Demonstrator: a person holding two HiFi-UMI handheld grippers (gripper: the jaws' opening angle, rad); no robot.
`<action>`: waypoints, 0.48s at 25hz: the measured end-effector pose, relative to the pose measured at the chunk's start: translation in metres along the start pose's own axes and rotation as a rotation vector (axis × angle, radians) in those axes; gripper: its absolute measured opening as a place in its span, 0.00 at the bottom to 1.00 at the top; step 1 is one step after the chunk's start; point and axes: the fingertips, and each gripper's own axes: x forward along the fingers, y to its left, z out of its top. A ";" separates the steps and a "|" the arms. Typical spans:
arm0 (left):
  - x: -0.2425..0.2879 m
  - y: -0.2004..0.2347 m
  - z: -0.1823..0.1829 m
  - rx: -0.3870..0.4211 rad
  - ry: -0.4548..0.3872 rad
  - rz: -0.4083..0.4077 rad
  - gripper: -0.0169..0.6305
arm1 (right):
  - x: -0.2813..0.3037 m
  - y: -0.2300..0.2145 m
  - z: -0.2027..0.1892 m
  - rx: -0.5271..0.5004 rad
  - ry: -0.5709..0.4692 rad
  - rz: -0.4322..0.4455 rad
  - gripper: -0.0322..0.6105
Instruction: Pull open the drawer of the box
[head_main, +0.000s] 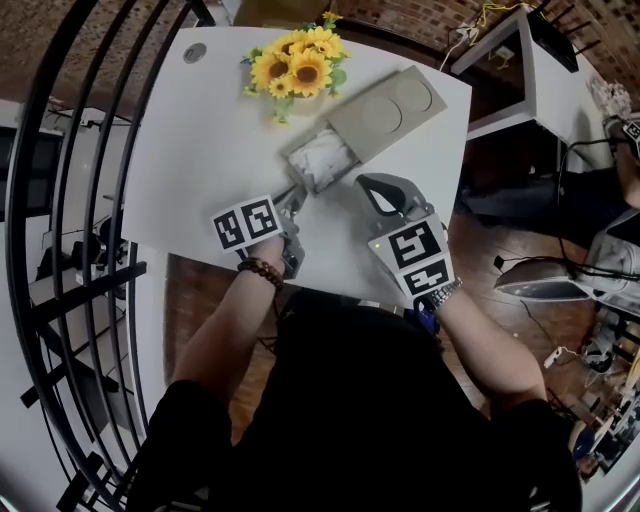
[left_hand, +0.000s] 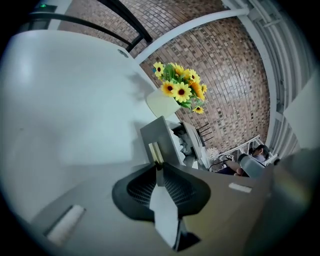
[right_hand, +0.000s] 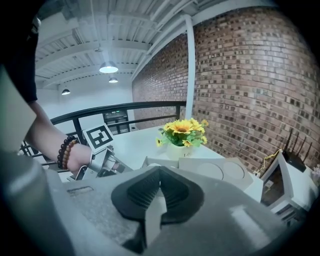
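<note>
on the left, the left gripper (head_main: 292, 197) is at the front of the drawer (head_main: 303, 171), and in the left gripper view its jaws are pressed together on a thin yellowish pull tab (left_hand: 155, 151) that stands out from the grey front wall of the drawer. the drawer is on the white table (head_main: 190, 140), near the middle. it is partly out of the grey box (head_main: 388, 108), and crumpled white paper (head_main: 324, 155) shows inside it. the box lies slanted, with its far end toward the right, just beside the pot of sunflowers (head_main: 300, 62). further right, the right gripper (head_main: 372, 188) hangs near the drawer and the box but seems to touch neither. in the right gripper view its pads are together with nothing between them. i judge that the pulling step is in hand and a good part of it is done. the next move calls for a straight pull on the tab, along the length of the box and toward the person, with a firm pinch, because the tab is thin and could slip out. the box looks light and nothing holds it, so it may slide with the drawer. the right gripper could press on the box to hold it in place.
</note>
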 end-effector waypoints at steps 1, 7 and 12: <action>-0.004 0.003 -0.001 0.001 -0.003 0.007 0.12 | 0.000 0.002 0.001 -0.003 -0.003 0.003 0.04; -0.027 0.018 -0.005 0.010 -0.021 0.054 0.11 | -0.005 0.014 0.005 -0.020 -0.014 0.019 0.04; -0.043 0.032 -0.009 0.008 -0.035 0.088 0.10 | -0.008 0.022 0.007 -0.029 -0.023 0.028 0.04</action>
